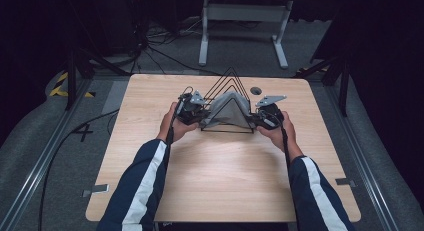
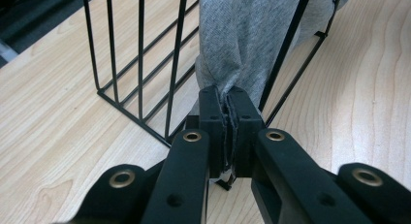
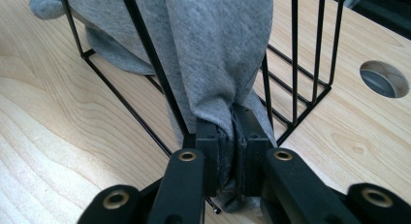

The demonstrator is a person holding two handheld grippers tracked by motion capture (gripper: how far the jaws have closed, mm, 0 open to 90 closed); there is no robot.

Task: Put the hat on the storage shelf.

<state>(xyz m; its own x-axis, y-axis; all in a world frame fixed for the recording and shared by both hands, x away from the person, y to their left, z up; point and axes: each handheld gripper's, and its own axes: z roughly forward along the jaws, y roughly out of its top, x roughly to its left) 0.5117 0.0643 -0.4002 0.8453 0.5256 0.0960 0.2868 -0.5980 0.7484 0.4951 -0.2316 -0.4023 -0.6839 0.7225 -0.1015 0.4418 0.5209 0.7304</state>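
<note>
Here, nearest the camera in the high view, two forearms in dark blue sleeves with a white stripe (image 1: 145,181) come in over the bare front half of the worktop (image 1: 220,176). Each hand carries a gripper, and both reach the black wire rack (image 1: 227,86) that stands just past the middle of the worktop.

The left gripper (image 1: 192,110) sits against the left end of the rack. In the left gripper view its jaws are pressed together on a bunched edge of the grey cloth (image 2: 242,35); the fabric is pinched in the narrow slot between the two pads and rises from there up along the rack's wires (image 2: 140,54).

The right gripper (image 1: 263,116) sits against the right end of the rack. In the right gripper view its jaws are likewise clamped on a fold of the same cloth (image 3: 213,49), with fabric filling the slot between the pads.

The cloth is draped over the rack like a tent: its middle lies high on the peaked wires, and its two lower ends hang down at the left and right ends of the rack, each one held by a gripper low down, near the worktop. Part of the cloth hangs inside the wire frame.

Beyond the rack, to its right, a round hole (image 1: 256,90) is cut in the worktop. Farther back, past the rear edge of the worktop, a light grey stand (image 1: 245,26) rests on the floor.
</note>
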